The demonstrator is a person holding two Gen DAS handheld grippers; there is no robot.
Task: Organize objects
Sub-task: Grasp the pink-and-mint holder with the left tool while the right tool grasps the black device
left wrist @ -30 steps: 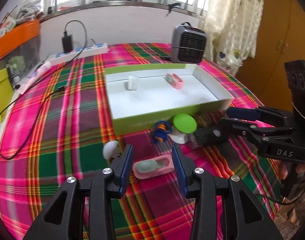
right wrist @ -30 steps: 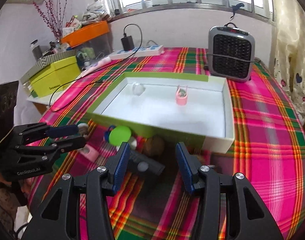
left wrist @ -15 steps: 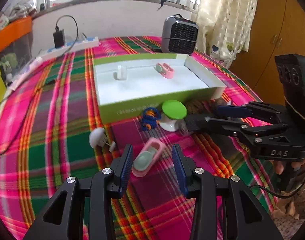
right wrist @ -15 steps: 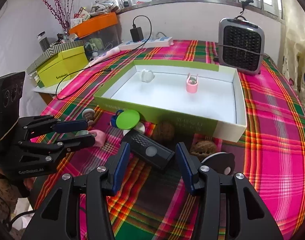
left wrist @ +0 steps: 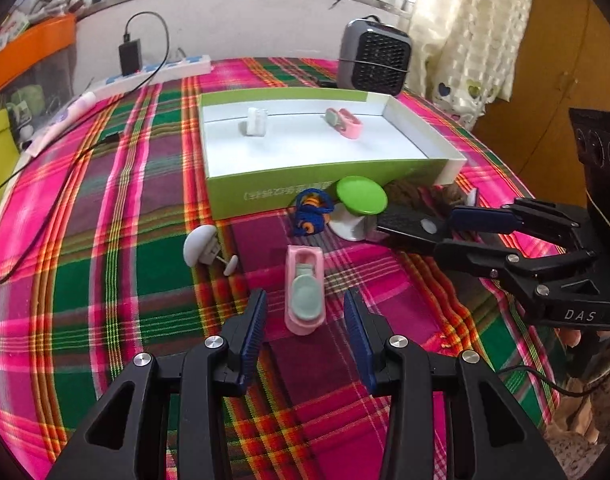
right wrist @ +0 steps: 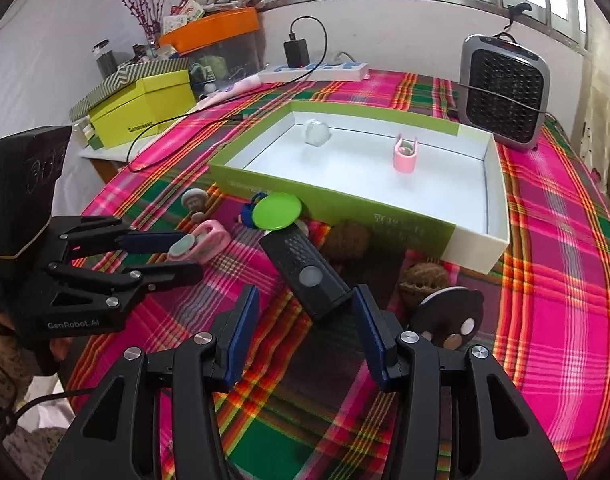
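A pink holder with a pale green disc [left wrist: 304,294] lies lengthwise on the plaid cloth, its near end between the fingers of my left gripper [left wrist: 305,312], which is open and clear of it on both sides. A black remote-like device [right wrist: 307,270] lies diagonally with its near end between the fingers of my right gripper [right wrist: 305,312], also open. The green-walled white tray [left wrist: 305,186] holds a white piece [left wrist: 257,120] and a pink clip [left wrist: 345,122]. In the right wrist view the left gripper [right wrist: 189,256] straddles the pink holder [right wrist: 207,242].
In front of the tray lie a green disc on a white base [left wrist: 361,196], a blue-orange toy [left wrist: 311,212], a white mushroom-shaped piece [left wrist: 201,244], two walnuts [right wrist: 347,240] [right wrist: 423,280] and a dark round disc [right wrist: 453,312]. A heater [right wrist: 505,92], power strip [left wrist: 161,72] and yellow-green box [right wrist: 145,104] stand behind.
The pink holder has turned from crosswise to lengthwise between my left fingers. The black device has swung more end-on to my right fingers. Both grippers keep the same opening.
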